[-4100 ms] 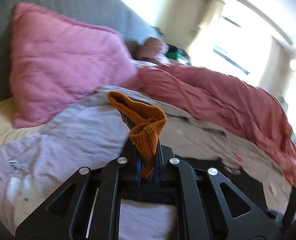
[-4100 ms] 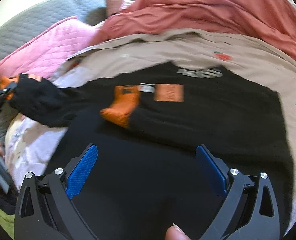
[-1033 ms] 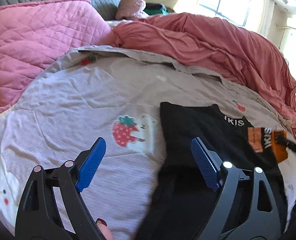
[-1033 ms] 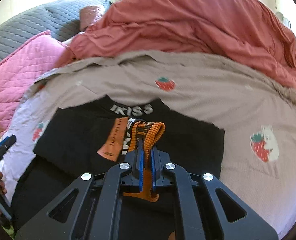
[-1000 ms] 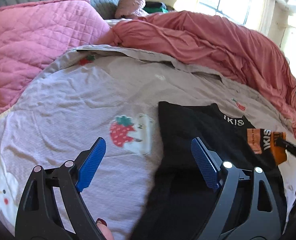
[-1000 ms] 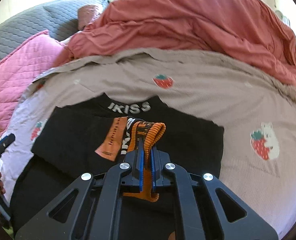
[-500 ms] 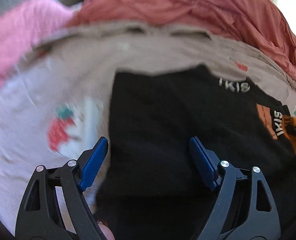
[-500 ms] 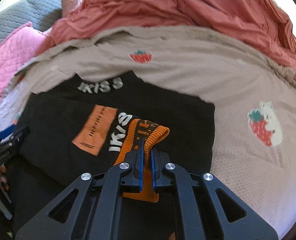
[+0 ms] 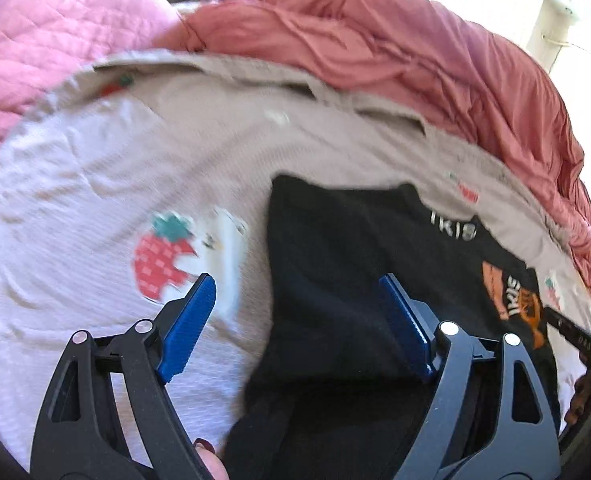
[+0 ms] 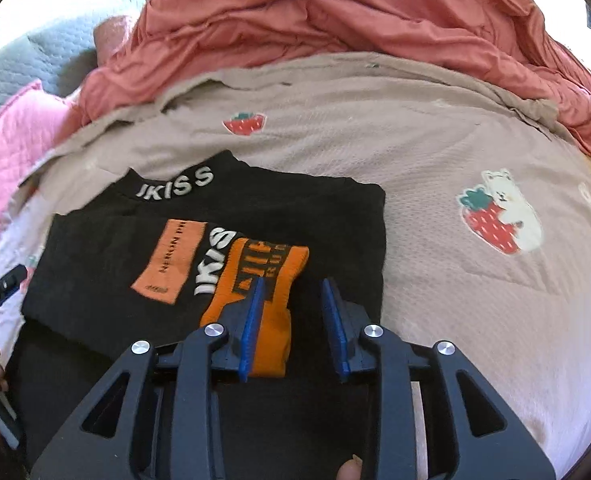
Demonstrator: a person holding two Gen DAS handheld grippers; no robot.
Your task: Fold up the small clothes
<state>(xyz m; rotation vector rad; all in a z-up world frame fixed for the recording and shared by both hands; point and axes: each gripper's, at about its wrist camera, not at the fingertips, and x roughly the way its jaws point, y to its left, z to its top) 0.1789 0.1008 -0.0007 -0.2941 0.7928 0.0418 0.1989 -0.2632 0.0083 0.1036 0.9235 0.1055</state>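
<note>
A black sweater [image 10: 255,208] with white "IKISS" lettering on the collar lies on the bed, both sleeves folded in over the chest. Its orange cuff [image 10: 263,280] lies flat on the chest next to an orange patch [image 10: 171,260]. My right gripper [image 10: 291,288] is open just above the cuff, jaws partly apart, holding nothing. My left gripper [image 9: 295,300] is wide open and empty above the sweater's left edge [image 9: 335,280]. The right gripper's tip [image 9: 575,336] shows at the right edge of the left wrist view.
The sweater lies on a beige bedspread [image 10: 435,152] printed with strawberries. A rumpled coral duvet [image 10: 335,12] is bunched along the far side. A pink quilted pillow [image 9: 55,40] and a grey headboard [image 10: 11,72] are at the far left.
My right gripper has opened and let go of the orange cuff, which now lies flat on the sweater. My left gripper stayed open and swung back leftward over the sweater's left edge.
</note>
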